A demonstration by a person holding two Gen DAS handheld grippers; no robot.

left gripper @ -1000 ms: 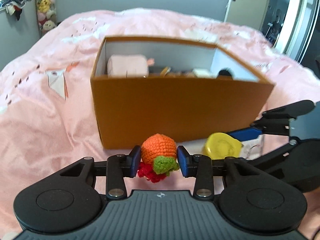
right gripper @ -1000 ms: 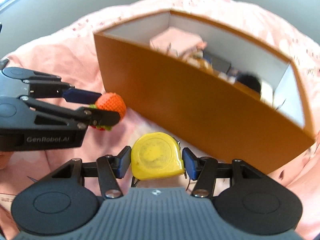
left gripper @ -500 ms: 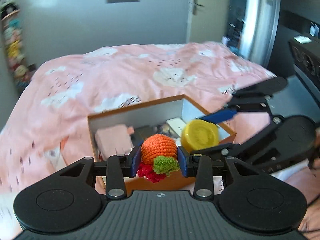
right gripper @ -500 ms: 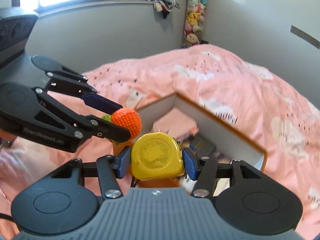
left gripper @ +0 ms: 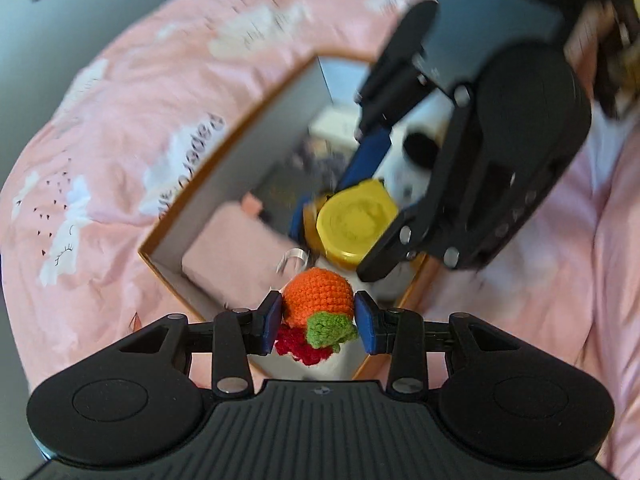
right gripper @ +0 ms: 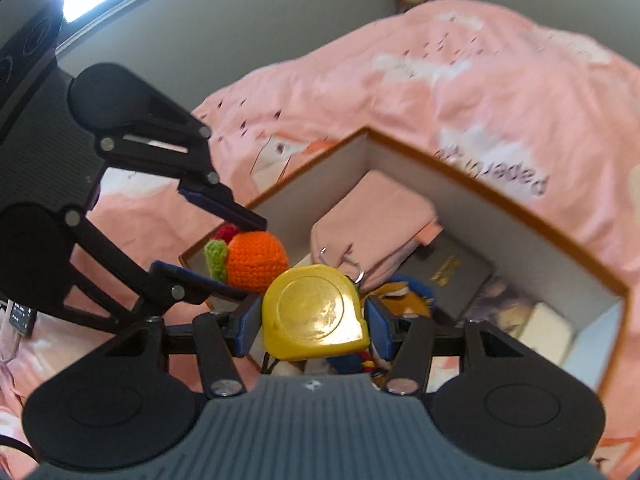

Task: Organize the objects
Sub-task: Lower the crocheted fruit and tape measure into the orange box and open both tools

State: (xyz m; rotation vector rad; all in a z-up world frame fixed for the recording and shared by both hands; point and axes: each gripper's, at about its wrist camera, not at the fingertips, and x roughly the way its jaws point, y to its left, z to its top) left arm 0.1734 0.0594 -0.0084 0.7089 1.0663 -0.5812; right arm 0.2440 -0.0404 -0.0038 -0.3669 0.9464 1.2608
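My left gripper (left gripper: 316,322) is shut on an orange crocheted fruit (left gripper: 318,298) with a green leaf and red bit, held over the near corner of the open orange box (left gripper: 224,156). My right gripper (right gripper: 314,322) is shut on a yellow tape measure (right gripper: 316,316), held above the box's inside (right gripper: 460,172). The two grippers are close together; the fruit shows in the right wrist view (right gripper: 256,266), the tape measure in the left wrist view (left gripper: 354,218).
The box sits on a pink bedspread (right gripper: 500,80) with cloud prints. Inside lie a pink folded cloth (right gripper: 372,216), a dark booklet (right gripper: 452,272), a white item (right gripper: 548,326) and other small things. Grey walls stand behind the bed.
Both grippers have risen from beside the box's front wall to above its open top and tilted down into it, each still holding its object.
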